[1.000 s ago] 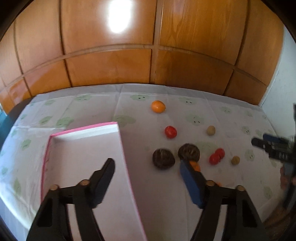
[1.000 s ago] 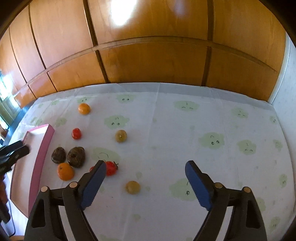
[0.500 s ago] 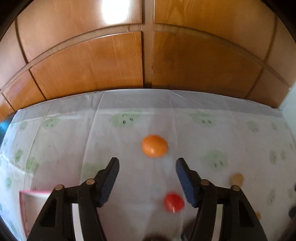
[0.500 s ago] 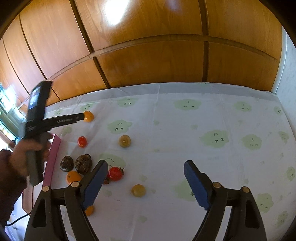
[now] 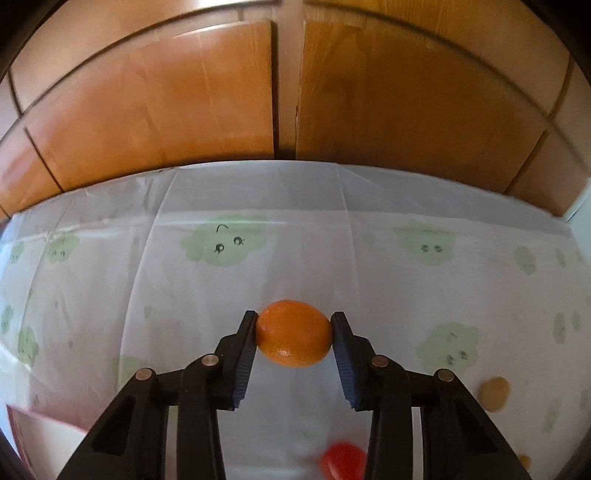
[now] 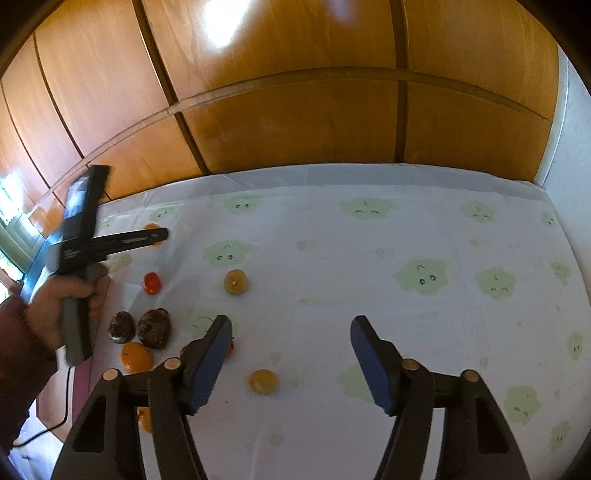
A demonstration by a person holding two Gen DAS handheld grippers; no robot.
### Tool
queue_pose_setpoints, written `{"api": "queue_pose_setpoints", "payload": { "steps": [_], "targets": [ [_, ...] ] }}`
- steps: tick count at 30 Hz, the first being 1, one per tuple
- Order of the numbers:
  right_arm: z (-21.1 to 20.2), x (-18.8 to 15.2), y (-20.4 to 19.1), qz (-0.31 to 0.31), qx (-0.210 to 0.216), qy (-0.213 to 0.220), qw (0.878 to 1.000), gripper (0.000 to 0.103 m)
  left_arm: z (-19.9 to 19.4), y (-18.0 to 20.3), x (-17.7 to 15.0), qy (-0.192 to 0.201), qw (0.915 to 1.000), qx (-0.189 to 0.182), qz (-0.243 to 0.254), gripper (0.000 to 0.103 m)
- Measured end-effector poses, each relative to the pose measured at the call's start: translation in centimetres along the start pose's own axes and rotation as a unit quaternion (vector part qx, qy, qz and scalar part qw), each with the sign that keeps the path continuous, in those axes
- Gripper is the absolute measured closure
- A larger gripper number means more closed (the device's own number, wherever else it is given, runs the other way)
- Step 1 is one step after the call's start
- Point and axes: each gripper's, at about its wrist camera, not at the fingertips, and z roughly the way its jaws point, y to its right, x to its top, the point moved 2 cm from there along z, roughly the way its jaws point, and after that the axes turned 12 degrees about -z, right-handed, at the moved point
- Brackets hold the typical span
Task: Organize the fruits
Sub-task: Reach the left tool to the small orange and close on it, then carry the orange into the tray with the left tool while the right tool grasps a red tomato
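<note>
Left gripper (image 5: 294,334) jaws pinch the orange (image 5: 293,333); right gripper (image 6: 291,341) jaws spread.

Cloud-print tablecloth (image 6: 369,258) meets wood-panelled wall (image 6: 295,110); black cable (image 6: 55,424).

Behind the table stands a wall of glossy orange-brown wooden panels (image 6: 295,122) with dark grooves between them, and a bright patch of light (image 6: 225,26) reflects high on the wood. A white cloth (image 6: 369,258) printed with pale green smiling clouds covers the table. At the far right there is a strip of pale wall (image 6: 569,122).
</note>
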Motion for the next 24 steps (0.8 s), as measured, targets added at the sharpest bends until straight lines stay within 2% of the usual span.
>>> {"api": "queue_pose_setpoints", "payload": {
  "steps": [7,11,14,16,19,24],
  "targets": [
    [1.0,-0.5,-0.5,-0.022,-0.011,-0.025,0.999,0.048,-8.0,-1.9,-3.8,0.044,0.9984,-0.036,-0.003,0.063],
    [1.8,-1.0,-1.0,-0.035,-0.009,-0.044,0.998,0.054,-13.1,-3.8,-7.3,0.074,0.9959,-0.051,-0.012,0.063],
    [2.2,-1.3,-1.3,-0.037,0.001,-0.052,0.998,0.062,-14.9,-5.6,-9.1,0.086,0.9946,-0.051,-0.029,0.063],
    [2.4,-1.6,-1.4,-0.026,0.022,-0.059,0.998,0.066,-16.0,-6.8,-10.7,0.091,0.9938,-0.048,-0.042,0.063],
    [2.6,-1.8,-2.0,-0.014,0.048,-0.064,0.997,0.068,-17.4,-9.3,-13.6,0.092,0.9932,-0.038,-0.061,0.063],
    [2.5,-0.9,-5.6,-0.03,0.071,-0.059,0.995,0.068,-17.9,-12.5,-16.8,0.092,0.9923,-0.017,-0.081,0.063]
  ]
}}
